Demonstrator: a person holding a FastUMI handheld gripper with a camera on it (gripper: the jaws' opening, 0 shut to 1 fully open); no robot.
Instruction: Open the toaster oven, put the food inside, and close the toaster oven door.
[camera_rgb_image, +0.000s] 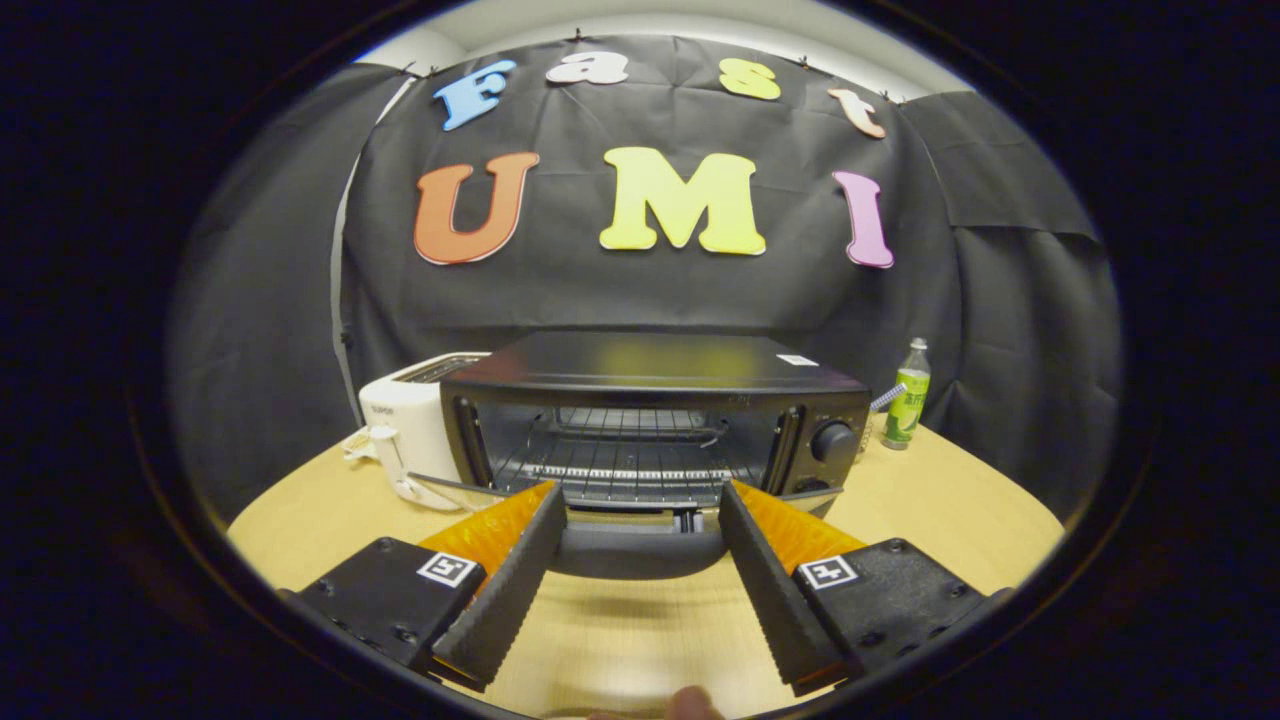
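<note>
A black toaster oven (650, 372) stands on the wooden table (950, 505) just ahead of my fingers. Its door is folded down toward me, and the wire rack (620, 450) inside is bare. The door's dark handle (640, 553) lies between my two fingers, close to their tips. My gripper (640, 497) is open, with a wide gap between the fingers and nothing pressed between them. The glass edge of the lowered door (440, 492) shows to the left of my left finger.
A white slot toaster (405, 420) sits against the oven's left side. A green-labelled bottle (908, 395) stands to the oven's right, near the cloth wall. The oven's control knob (832, 440) is on its right front. A person's fingertip (690, 705) shows behind the fingers.
</note>
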